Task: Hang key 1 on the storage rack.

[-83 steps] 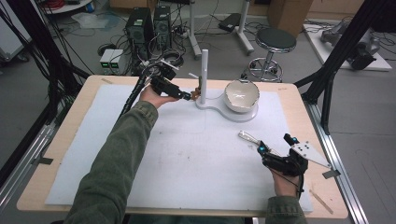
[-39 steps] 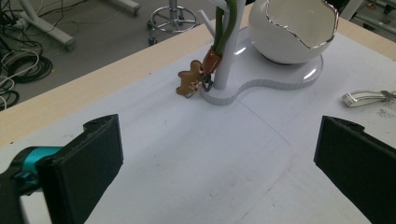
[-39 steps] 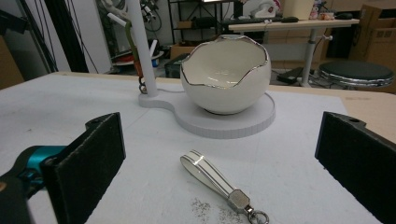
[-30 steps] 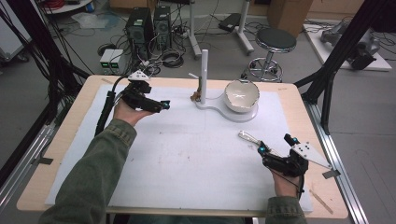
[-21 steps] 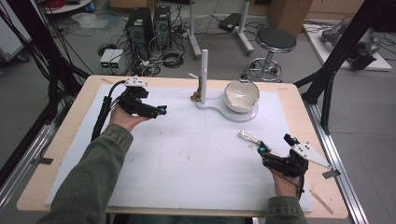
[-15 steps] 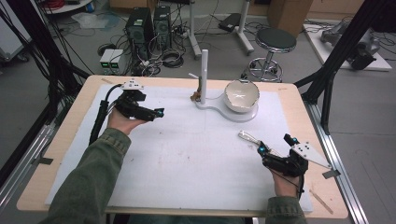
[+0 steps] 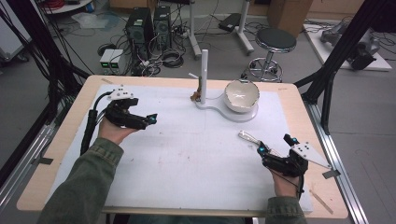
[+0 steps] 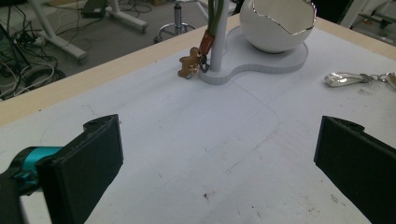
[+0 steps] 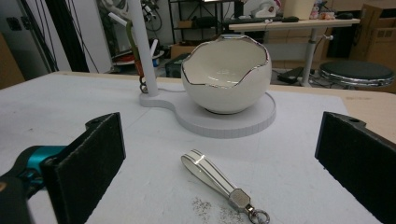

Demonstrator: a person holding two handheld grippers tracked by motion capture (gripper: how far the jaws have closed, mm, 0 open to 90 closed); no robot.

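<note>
A white stand [image 7: 219, 105] at the table's far middle carries an upright post [image 7: 203, 70] and a cracked-egg-shaped white bowl [image 7: 241, 95]. A small gingerbread-figure keychain [image 7: 196, 95] hangs by a strap at the post's foot [image 8: 189, 67]. A white strap key fob [image 7: 250, 137] lies flat on the mat, just ahead of my right gripper [image 7: 274, 143], which is open and empty. In the right gripper view the key fob [image 9: 215, 175] lies between the spread jaws. My left gripper [image 7: 145, 119] hovers open and empty at the left, well away from the stand.
A white mat [image 7: 187, 158] covers most of the wooden table [image 7: 60, 140]. Beyond the far edge are a stool [image 7: 276, 39], computer towers [image 7: 144, 21] and floor cables. Black frame struts [image 7: 327, 70] rise at both sides.
My left gripper has drawn back from the post to the left and toward the person, empty, leaving the gingerbread keychain on the stand. The right gripper has stayed put.
</note>
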